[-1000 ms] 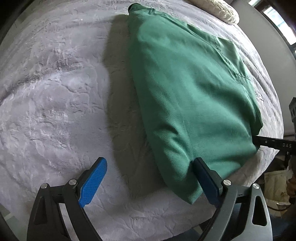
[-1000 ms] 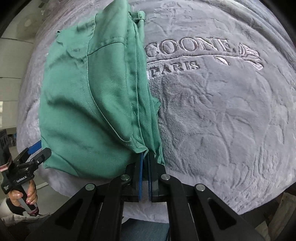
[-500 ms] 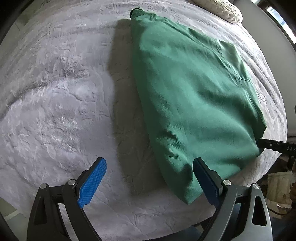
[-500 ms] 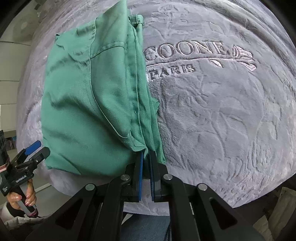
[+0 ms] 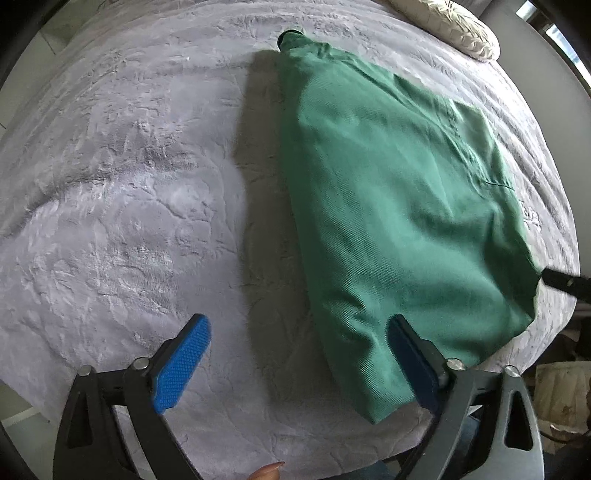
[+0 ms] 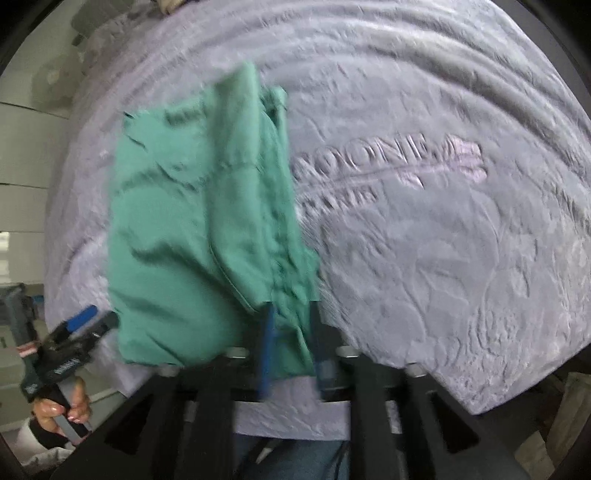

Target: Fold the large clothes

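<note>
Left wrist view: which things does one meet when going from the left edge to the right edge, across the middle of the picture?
Grey plush blanket → folded green garment → black tip of the right gripper.

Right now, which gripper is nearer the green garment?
Right. The right gripper straddles the green garment's edge, jaws opening; the left gripper hangs wide open over its near corner.

Solid green garment [image 5: 399, 221], paler mint under the right camera [image 6: 192, 236]. Grey plush blanket [image 5: 122, 206] with embossed leaf texture and raised lettering [image 6: 388, 162]. Blue textured pads [image 5: 183, 363] on black gripper frames. Cream quilted pillow [image 5: 465, 33] at the far edge.
</note>
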Demonstrator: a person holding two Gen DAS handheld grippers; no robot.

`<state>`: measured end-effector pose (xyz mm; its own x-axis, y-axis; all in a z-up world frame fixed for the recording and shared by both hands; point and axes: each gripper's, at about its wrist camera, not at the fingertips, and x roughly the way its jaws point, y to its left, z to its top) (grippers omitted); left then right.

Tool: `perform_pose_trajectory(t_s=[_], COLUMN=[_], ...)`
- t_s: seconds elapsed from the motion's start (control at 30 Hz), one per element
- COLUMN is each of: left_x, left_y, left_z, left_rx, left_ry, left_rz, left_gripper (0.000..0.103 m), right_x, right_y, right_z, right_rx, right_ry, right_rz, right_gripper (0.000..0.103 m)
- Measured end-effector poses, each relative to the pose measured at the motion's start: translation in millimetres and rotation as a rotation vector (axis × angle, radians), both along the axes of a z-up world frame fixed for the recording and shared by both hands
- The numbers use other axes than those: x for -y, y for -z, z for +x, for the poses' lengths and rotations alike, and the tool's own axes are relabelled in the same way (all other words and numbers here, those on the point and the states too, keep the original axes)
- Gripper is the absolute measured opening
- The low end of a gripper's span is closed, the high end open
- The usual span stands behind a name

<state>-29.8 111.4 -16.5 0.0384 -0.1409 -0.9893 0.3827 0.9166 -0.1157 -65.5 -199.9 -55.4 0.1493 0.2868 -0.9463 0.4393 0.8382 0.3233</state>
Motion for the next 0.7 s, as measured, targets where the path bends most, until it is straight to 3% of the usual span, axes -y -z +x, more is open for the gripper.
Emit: perform_pose_trajectory(t_s=[0.07, 0.2, 0.43, 0.57, 0.7], left_x=[3, 16, 19, 12, 10], left_y=[0, 0, -2, 6, 5], left_z=[0, 1, 4, 6, 6], left_rx=[-0.002, 0.022, 0.040, 0.001, -0.004], left_ry=[-0.002, 0.020, -0.007, -0.015, -0.023], left_rz=[-0.003, 0.037, 0.050, 0.077, 0.058], left_gripper=[0.103, 0.103, 0.103, 0.103, 0.103], right_x=[-3, -14, -23, -8, -8], right_y=[-9, -11, 21, 36, 26], right_z=[5, 18, 34, 32, 32], right_rx=[0.050, 0.063, -0.051, -0.084, -0.071], right_ry=[-0.010, -0.042, -0.086, -0.049, -0.065], right_rz=[-0.012, -0.024, -0.159, -0.138, -0.147], right_gripper=[0.057, 0.057, 0.057, 0.064, 0.064])
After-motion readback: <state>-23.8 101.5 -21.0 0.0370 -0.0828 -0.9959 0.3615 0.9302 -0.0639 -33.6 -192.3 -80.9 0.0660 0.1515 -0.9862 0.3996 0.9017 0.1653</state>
